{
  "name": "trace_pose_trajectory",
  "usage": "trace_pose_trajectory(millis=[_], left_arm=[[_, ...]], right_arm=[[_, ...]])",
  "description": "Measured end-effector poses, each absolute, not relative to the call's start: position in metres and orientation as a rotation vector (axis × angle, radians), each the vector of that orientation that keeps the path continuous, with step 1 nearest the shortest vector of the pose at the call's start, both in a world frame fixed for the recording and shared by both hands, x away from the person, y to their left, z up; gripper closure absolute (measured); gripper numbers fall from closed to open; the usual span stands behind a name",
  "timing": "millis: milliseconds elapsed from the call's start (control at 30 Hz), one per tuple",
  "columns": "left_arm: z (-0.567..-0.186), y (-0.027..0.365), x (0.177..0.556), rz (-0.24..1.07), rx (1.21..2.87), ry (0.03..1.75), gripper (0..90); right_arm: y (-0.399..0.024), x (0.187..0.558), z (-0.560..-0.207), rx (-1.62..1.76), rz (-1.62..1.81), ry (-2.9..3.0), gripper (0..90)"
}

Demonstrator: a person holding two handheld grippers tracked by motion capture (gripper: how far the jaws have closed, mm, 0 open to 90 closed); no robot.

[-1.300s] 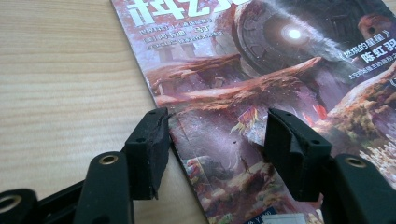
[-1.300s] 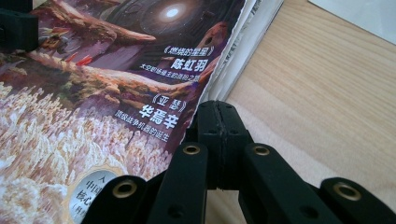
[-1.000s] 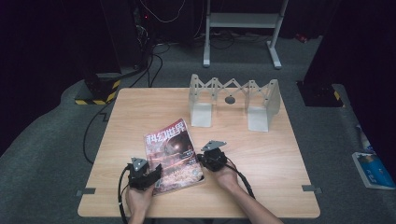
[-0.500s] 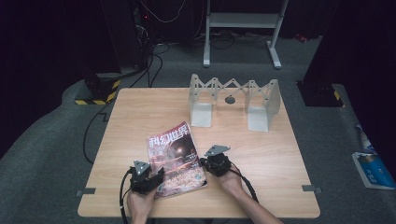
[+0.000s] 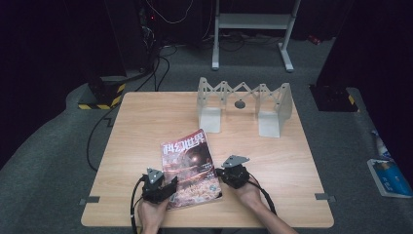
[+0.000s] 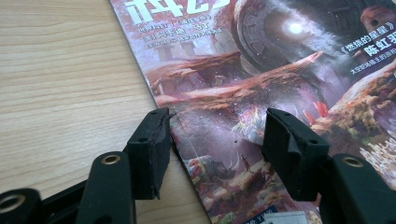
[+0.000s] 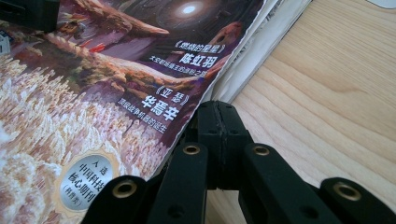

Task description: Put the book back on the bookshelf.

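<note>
A magazine with a reddish science-fiction cover lies flat on the wooden table, near its front edge. My left gripper rests at the magazine's lower left corner. In the left gripper view the magazine passes under the left gripper, which is open: one jaw sits on the bare wood beside the spine, the other over the cover. My right gripper is shut and lies at the magazine's right edge. In the right gripper view the right gripper touches the page edges of the magazine.
A white folding rack stands at the back of the table, with a dark round disc between its legs. Bare wood stretches to the left and right of the magazine. On the floor, cables run at the left and a booklet lies at the right.
The magazine has slid a little right and toward the table's front edge, turning slightly. The right gripper moved the same way beside it. The left gripper has hardly moved.
</note>
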State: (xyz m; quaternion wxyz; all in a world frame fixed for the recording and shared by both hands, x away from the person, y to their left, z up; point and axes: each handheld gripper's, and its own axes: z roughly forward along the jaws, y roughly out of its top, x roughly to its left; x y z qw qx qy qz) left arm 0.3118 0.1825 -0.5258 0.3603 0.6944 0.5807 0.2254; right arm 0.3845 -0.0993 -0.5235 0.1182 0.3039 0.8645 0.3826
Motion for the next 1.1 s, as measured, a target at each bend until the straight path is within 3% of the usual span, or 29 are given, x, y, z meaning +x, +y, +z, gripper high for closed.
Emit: trace_pose_trajectory(millis=[1100], left_arm=[[-0.526,0.150,0.322,0.545,1.833,1.426,41.8]], right_arm=[[-0.139,0.376,-0.523,0.980,1.110,2.487,89.6]])
